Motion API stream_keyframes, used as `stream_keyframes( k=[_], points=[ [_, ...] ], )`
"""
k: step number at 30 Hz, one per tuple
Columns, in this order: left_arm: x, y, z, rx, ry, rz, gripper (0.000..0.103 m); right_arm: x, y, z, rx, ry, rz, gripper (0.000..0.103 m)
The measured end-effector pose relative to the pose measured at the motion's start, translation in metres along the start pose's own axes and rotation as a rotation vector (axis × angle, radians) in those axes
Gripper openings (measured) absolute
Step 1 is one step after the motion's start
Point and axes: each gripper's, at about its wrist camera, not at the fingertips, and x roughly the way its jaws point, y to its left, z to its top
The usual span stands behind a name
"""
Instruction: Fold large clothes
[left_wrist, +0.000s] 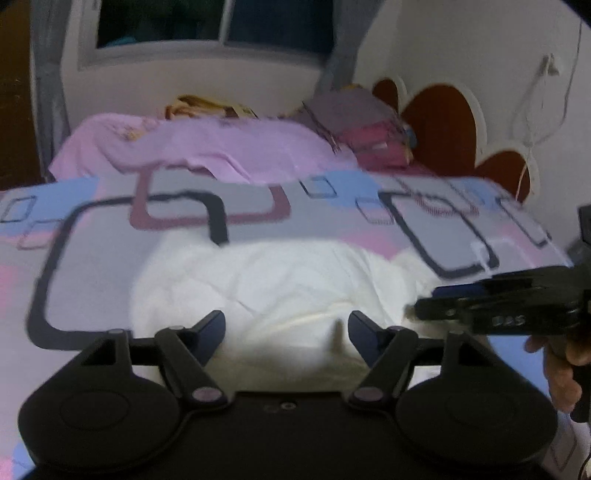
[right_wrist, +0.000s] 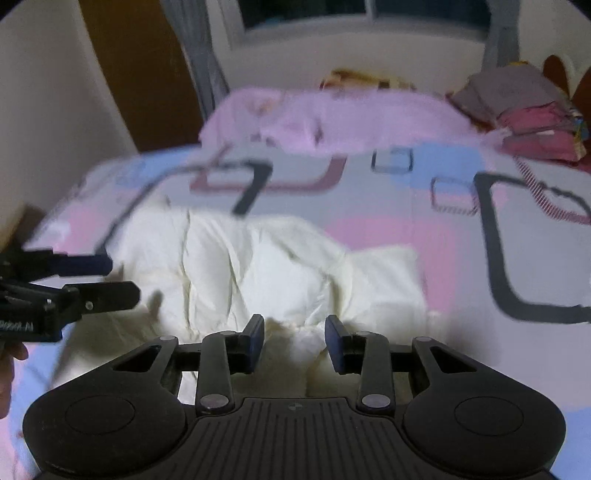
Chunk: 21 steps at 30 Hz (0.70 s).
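A crumpled white garment (left_wrist: 280, 284) lies bunched on the patterned bedspread (left_wrist: 92, 258); it also shows in the right wrist view (right_wrist: 258, 266). My left gripper (left_wrist: 286, 334) is open, its fingers spread wide just above the garment's near edge, holding nothing. My right gripper (right_wrist: 294, 343) is open too, hovering over the garment's near folds, empty. The right gripper shows from the side in the left wrist view (left_wrist: 436, 304) at the garment's right edge. The left gripper shows in the right wrist view (right_wrist: 118, 277) at the garment's left edge.
A pink garment (left_wrist: 221, 147) lies spread at the far side of the bed. A stack of folded clothes (left_wrist: 365, 125) sits at the far right near the heart-shaped headboard (left_wrist: 439, 122). A window and curtains stand behind. A door stands at the left.
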Motion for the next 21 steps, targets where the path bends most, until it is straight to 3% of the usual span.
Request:
stream_keyframes(
  k=[2, 4, 6, 8, 9, 10, 14, 21],
  points=[
    [-0.014, -0.005, 0.000, 0.000, 0.005, 0.026, 0.074, -0.016, 0.004, 0.000, 0.001, 0.004, 0.000, 0.036],
    [-0.032, -0.016, -0.008, -0.026, -0.014, 0.057, 0.083, -0.040, 0.009, -0.007, 0.004, -0.020, -0.006, 0.036],
    [-0.054, -0.030, -0.027, -0.039, -0.051, 0.042, 0.082, -0.066, 0.014, -0.026, -0.005, -0.032, 0.017, 0.036],
    [-0.070, -0.040, -0.048, -0.052, -0.060, 0.020, 0.075, -0.084, 0.019, -0.049, -0.026, -0.009, -0.004, 0.036],
    [-0.073, -0.044, -0.061, -0.062, -0.054, -0.001, 0.066, -0.085, 0.021, -0.060, -0.039, 0.016, -0.009, 0.036],
    [-0.073, -0.047, -0.070, -0.067, -0.044, -0.001, 0.064, -0.085, 0.022, -0.071, -0.052, 0.029, -0.020, 0.036],
    [-0.054, -0.049, -0.102, -0.064, 0.028, 0.024, 0.065, -0.058, 0.016, -0.098, -0.025, 0.097, -0.035, 0.036],
    [-0.044, -0.059, -0.114, -0.008, 0.047, 0.098, 0.066, -0.034, 0.012, -0.120, 0.014, 0.134, -0.021, 0.036]
  ],
)
